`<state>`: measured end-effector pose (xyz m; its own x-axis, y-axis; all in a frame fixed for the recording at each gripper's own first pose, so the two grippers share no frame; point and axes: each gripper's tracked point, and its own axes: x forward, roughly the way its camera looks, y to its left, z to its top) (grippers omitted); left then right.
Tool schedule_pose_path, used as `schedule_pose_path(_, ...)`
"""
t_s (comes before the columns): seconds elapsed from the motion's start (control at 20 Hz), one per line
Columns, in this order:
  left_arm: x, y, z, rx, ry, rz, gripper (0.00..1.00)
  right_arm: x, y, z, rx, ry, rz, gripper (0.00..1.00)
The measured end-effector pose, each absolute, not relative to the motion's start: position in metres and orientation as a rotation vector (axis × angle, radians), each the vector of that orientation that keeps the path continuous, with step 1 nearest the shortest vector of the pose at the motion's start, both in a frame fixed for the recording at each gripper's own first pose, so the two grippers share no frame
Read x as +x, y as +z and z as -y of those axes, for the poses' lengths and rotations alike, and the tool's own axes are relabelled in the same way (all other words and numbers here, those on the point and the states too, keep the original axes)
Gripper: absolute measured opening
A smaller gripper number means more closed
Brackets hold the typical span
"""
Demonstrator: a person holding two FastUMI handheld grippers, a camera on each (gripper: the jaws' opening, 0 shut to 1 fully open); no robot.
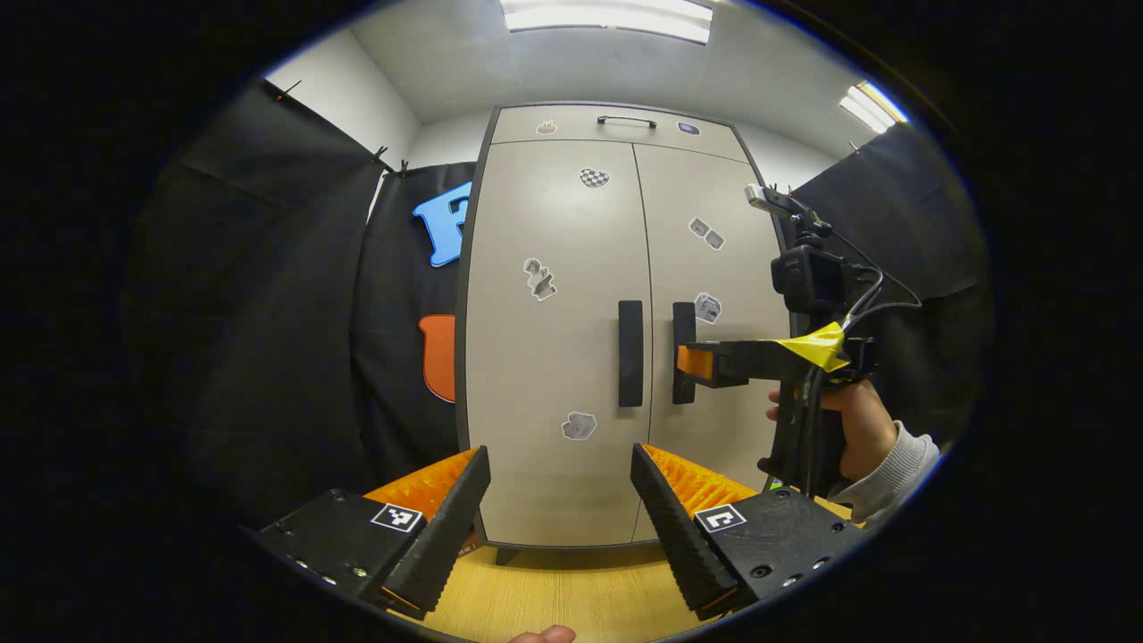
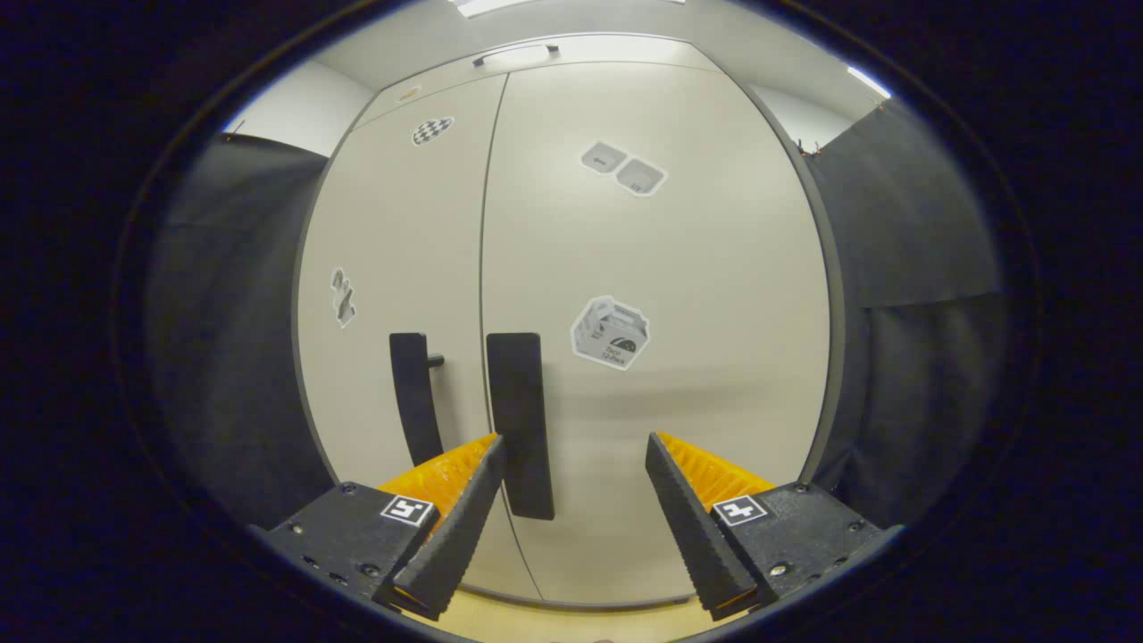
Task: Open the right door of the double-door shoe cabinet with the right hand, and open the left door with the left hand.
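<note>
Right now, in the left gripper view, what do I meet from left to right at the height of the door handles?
Black cloth → left door → left handle → right handle → right gripper → hand holding it.

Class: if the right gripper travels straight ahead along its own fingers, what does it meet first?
Probably the right door panel. The right gripper is open, and the right handle sits by its left finger, off centre; depth is hard to judge.
</note>
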<state>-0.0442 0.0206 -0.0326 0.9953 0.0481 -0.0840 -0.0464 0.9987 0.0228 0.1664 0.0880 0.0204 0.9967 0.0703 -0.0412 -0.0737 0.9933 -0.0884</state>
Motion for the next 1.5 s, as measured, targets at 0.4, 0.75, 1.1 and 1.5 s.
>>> schedule_pose_path(0.4, -0.043, -0.040, -0.032, -0.020, 0.061, -0.100, 0.95, 0.182, 0.021, -0.108, -0.125, 0.067, -0.037, 0.90)
schedule_pose_path(0.75, -0.043, -0.043, -0.037, -0.013, 0.072, -0.113, 0.95, 0.193, 0.015, -0.109, -0.091, 0.022, -0.042, 0.90)
schedule_pose_path(1.1, -0.042, -0.044, -0.036, -0.013, 0.060, -0.111, 0.95, 0.192, 0.011, -0.104, -0.108, 0.010, -0.050, 0.72)
schedule_pose_path(1.5, -0.042, -0.045, -0.036, -0.035, 0.064, -0.119, 0.95, 0.193, 0.011, -0.113, -0.064, 0.083, -0.039, 0.11)
